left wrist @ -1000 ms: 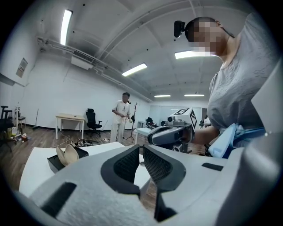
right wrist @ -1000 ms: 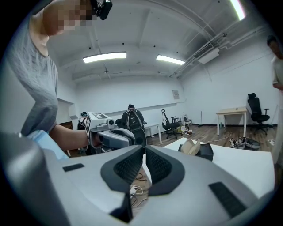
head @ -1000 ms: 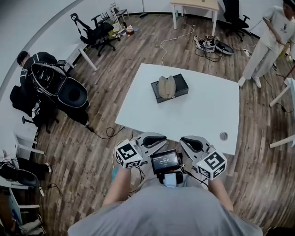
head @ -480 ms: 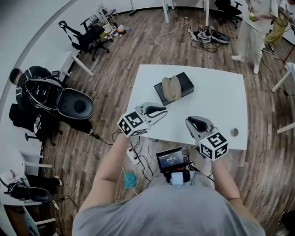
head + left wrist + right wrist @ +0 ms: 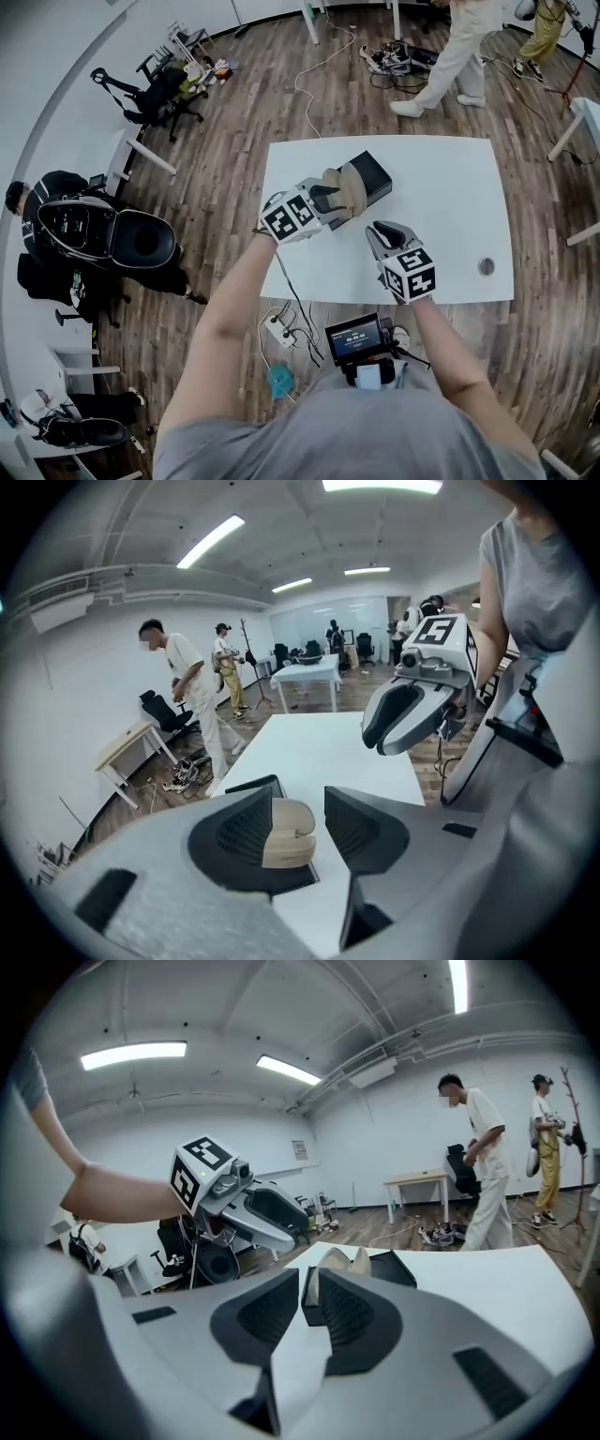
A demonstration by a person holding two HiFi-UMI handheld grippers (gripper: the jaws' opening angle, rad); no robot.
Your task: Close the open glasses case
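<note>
Our left gripper (image 5: 325, 198) hung over the open case (image 5: 355, 187) on the desk (image 5: 450, 216) — jaws opening around it, no grip. The right gripper (image 5: 381, 231) hovered nearby — jaws barely parted, empty.

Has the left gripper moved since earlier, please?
Yes: from beyond the table's near edge, the left gripper came forward to the glasses case; its fingers are opening, nothing gripped.

Open tan glasses case (image 5: 355, 189) on black box (image 5: 373, 171), white table (image 5: 450, 220)
</note>
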